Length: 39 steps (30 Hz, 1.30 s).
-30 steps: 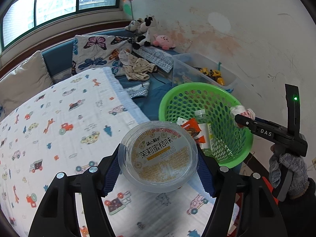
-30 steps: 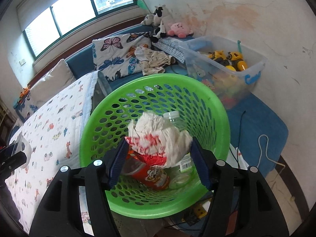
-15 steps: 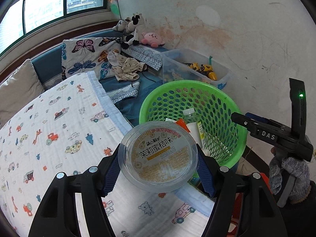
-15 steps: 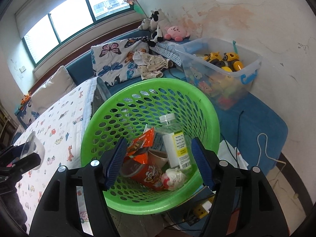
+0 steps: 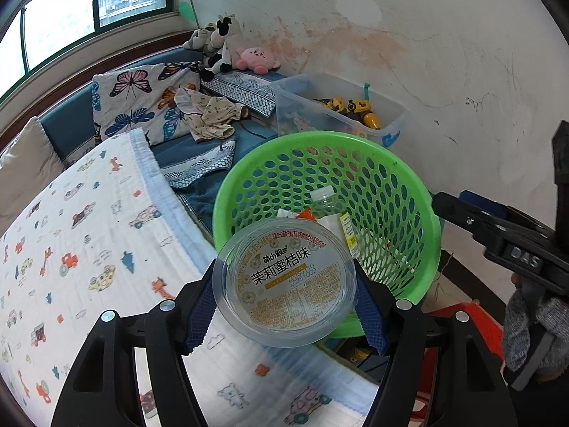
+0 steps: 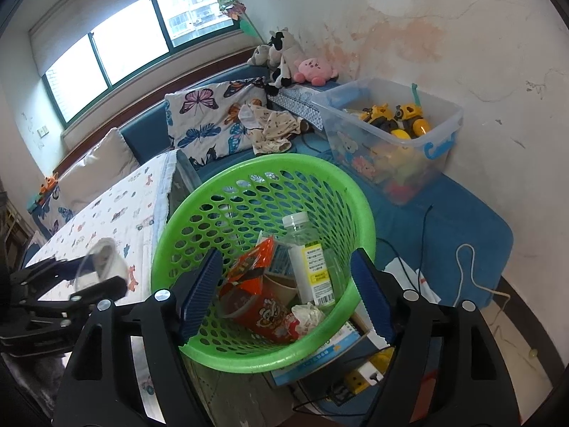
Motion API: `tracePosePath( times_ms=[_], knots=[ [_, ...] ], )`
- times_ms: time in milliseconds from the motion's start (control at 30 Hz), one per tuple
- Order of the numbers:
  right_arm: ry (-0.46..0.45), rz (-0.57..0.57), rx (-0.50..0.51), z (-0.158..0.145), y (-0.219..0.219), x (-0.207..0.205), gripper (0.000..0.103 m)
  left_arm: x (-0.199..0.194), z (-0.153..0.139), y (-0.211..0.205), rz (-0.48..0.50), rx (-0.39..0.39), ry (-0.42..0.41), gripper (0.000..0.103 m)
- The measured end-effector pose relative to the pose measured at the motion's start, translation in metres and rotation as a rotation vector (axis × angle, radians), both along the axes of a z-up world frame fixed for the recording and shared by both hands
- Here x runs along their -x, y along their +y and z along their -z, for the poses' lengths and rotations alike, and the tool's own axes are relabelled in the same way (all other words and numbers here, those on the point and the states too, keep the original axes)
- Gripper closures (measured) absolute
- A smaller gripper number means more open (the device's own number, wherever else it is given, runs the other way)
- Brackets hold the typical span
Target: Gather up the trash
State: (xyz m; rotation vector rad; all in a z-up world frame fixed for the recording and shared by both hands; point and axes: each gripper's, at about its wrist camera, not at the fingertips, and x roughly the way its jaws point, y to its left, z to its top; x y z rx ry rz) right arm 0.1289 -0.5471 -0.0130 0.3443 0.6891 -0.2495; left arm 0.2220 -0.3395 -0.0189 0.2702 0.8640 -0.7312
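The right gripper (image 6: 284,291) now hangs with fingers apart over the green basket (image 6: 359,192); its crumpled tissue (image 6: 307,315) has dropped in among bottle and wrappers. One piece collected. The left gripper (image 5: 284,302) stays clamped on the clear plastic cup (image 5: 284,281), nearer the rim, likely next in.

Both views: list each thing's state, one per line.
Left tool: shut on the jelly cup.
Right tool: open, nothing held.
Green basket: upright, holding trash.
Bottle: in basket, no cap.
Toy bin: no lid.
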Motion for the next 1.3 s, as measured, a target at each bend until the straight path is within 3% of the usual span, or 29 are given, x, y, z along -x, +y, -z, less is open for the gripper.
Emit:
tracePosePath(
  times_ms=[567, 733, 1300],
  knots=[
    [-0.013, 0.013, -0.011, -0.001, -0.007, 0.01, 0.025, -0.004, 0.011, -0.028, 0.018, -0.012, 0.037, 0.034],
    [-0.015, 0.015, -0.016, -0.001, -0.008, 0.013, 0.025, -0.005, 0.011, -0.032, 0.023, 0.0, 0.046, 0.025],
    [-0.031, -0.011, -0.032, -0.005, 0.01, 0.016, 0.023, -0.002, -0.002, 0.009, -0.033, 0.047, 0.035, 0.024]
  ],
)
